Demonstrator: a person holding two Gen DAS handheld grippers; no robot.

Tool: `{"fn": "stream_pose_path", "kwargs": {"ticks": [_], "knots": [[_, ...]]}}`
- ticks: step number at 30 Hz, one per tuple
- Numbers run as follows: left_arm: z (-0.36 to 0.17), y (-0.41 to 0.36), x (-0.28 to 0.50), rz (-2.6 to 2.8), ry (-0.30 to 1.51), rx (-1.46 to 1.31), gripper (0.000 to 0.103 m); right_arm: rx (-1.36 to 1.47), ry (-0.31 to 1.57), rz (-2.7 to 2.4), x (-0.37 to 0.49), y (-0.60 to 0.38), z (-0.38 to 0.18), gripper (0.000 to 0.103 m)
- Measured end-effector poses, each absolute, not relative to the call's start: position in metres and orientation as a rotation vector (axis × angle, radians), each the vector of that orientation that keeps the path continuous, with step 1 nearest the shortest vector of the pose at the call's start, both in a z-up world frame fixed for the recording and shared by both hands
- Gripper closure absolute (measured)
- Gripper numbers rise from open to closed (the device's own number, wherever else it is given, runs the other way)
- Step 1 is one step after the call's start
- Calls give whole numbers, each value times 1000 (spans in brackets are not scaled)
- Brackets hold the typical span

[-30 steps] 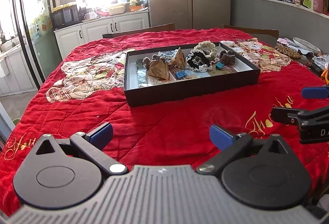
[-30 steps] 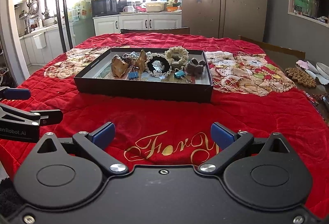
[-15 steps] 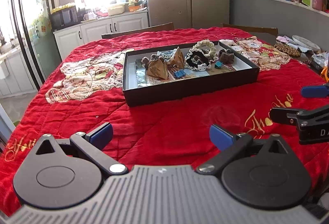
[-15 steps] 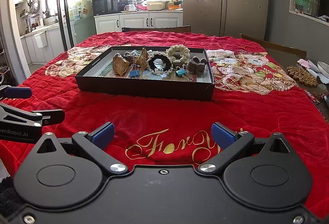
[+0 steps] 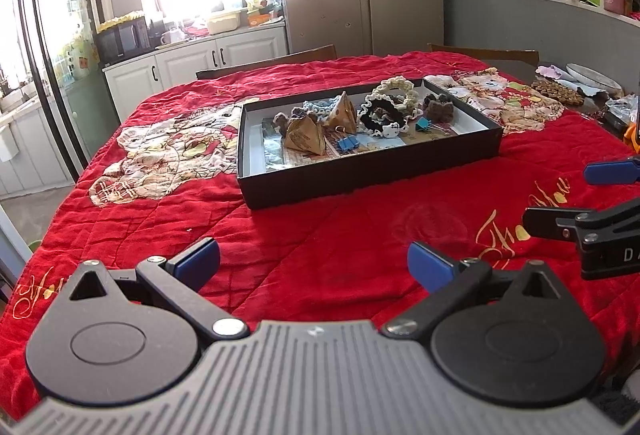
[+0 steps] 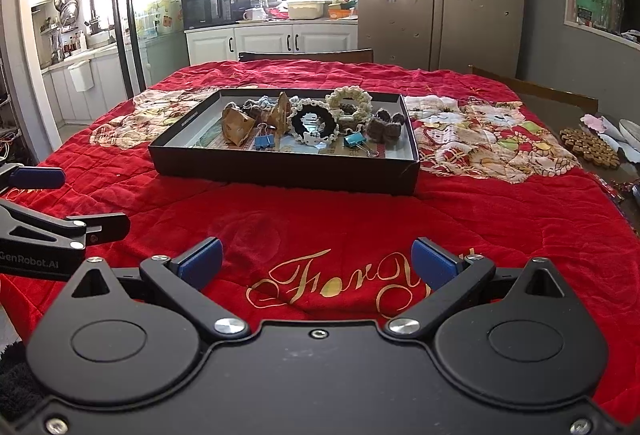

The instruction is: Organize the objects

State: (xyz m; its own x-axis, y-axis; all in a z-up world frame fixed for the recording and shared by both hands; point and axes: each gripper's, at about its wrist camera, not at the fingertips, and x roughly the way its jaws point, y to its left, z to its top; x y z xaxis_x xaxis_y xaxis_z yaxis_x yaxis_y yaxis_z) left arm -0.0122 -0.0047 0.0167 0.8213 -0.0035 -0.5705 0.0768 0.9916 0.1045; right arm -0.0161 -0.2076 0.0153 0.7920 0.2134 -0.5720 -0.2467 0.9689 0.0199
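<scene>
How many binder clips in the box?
2 visible. A blue clip lies near the middle front, beside the tan pouches. A teal clip sits right of it, before the brown scrunchie. More may hide underneath.

- "GenRobot.AI", white print, on side of left gripper (image 6: 60, 203), right wrist view.
- "D A", cut off at frame edge, on right gripper (image 5: 576, 195).
- Gold script "For Y…" on red quilt (image 6: 328, 281).

Black box (image 6: 280, 171), red quilt (image 6: 480, 219)
</scene>
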Motion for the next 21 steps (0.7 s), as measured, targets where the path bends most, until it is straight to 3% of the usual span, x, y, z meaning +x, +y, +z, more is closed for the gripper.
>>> {"fn": "stream_pose_path", "kwargs": {"ticks": [21], "knots": [[14,-6,-11,-63,628,116,0,-55,624,253,-14,-208,10,2]]}}
